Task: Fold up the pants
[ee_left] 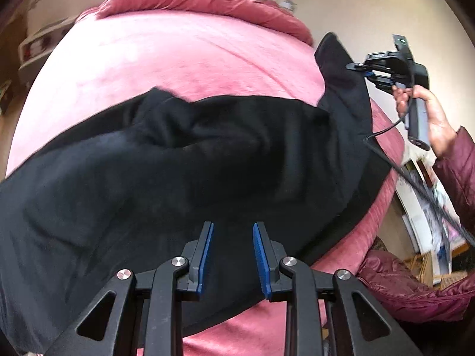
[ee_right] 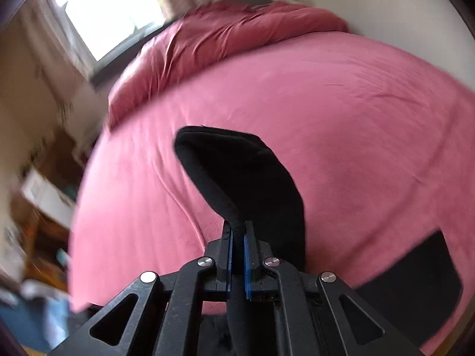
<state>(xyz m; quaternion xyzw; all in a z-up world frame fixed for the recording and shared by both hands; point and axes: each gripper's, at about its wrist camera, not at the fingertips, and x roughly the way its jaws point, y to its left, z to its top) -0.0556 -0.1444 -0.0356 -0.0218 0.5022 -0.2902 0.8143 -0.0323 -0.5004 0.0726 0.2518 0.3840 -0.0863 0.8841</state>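
Above bed (ee_right: 341, 118), right gripper (ee_right: 237, 231) pinches pants (ee_right: 243, 172)

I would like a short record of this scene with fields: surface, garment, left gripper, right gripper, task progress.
surface: pink bed cover
garment: black pants, spread crumpled across the bed
left gripper: open above the pants, nothing between its fingers
right gripper: shut on a lifted edge of the pants
task progress: no neat fold visible yet
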